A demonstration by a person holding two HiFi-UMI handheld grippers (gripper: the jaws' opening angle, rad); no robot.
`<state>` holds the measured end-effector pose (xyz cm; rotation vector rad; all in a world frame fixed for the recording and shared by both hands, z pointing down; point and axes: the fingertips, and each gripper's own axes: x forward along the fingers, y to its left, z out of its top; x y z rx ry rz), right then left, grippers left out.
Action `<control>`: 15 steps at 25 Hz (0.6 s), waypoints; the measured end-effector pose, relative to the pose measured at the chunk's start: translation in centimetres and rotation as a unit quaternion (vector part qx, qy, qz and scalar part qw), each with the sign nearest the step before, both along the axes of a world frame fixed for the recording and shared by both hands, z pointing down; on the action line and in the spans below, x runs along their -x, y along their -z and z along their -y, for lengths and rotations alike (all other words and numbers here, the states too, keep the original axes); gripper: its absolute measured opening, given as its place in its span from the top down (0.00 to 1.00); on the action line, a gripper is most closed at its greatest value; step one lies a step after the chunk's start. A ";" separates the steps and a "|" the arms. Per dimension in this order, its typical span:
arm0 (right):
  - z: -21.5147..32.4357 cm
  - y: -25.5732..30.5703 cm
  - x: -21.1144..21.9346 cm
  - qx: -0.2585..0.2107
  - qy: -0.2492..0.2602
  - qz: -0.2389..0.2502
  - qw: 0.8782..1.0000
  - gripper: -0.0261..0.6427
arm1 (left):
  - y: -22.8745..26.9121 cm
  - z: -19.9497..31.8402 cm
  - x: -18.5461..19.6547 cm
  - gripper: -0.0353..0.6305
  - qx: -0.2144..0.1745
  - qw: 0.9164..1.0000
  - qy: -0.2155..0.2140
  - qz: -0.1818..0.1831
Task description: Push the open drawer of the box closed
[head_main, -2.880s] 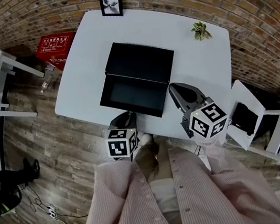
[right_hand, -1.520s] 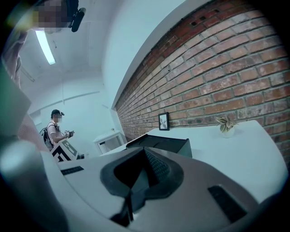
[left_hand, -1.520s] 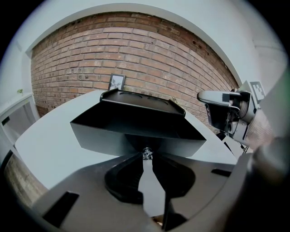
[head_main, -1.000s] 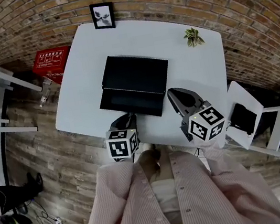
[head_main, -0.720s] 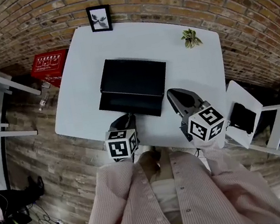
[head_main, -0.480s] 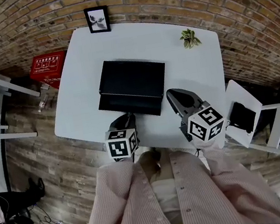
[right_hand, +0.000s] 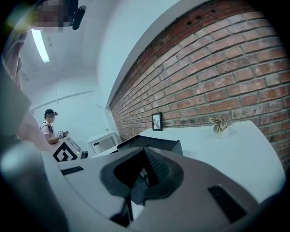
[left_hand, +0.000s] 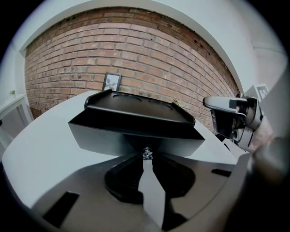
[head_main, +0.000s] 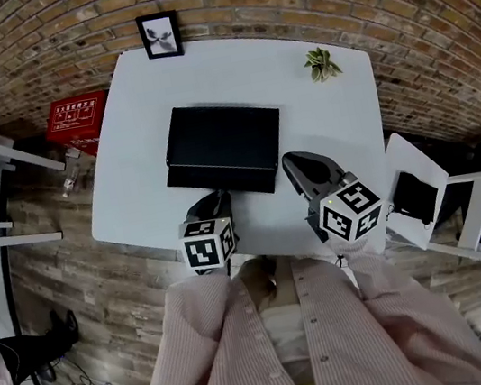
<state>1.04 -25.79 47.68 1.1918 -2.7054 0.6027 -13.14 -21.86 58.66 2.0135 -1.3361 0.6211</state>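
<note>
Since the earlier head view, the drawer (left_hand: 113, 140) that stuck well out toward you has slid almost fully into the box (head_main: 223, 140). The box sits just above the middle of that frame on the white table (head_main: 337, 116). Its long axis runs left to right, dipping slightly at the right, and the drawer front faces the bottom edge. Your left gripper (left_hand: 146, 157) has its 2 jaws pinched on the small knob (left_hand: 146, 152), and your right gripper (right_hand: 144, 152) is closed and empty. The box looks rigid and probably light, so it may skate on the smooth top. Press squarely at the knob, mid-front.
</note>
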 end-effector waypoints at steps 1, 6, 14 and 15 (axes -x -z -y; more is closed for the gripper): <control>0.1 0.0 0.0 0.000 0.000 0.000 1.000 0.96 | 0.0 0.1 0.0 0.86 0.000 1.000 0.000 0.000; 0.3 -0.1 0.0 0.002 -0.004 0.000 1.000 0.96 | 0.0 0.9 -0.2 0.86 0.000 1.000 -0.003 -0.001; 0.7 -0.3 -0.3 0.004 -0.011 -0.001 1.000 0.96 | 0.0 1.9 -0.5 0.86 0.000 1.000 -0.010 -0.001; 0.8 -0.3 -0.4 0.004 -0.012 -0.001 1.000 0.96 | 0.0 1.9 -0.5 0.86 0.000 1.000 -0.010 -0.001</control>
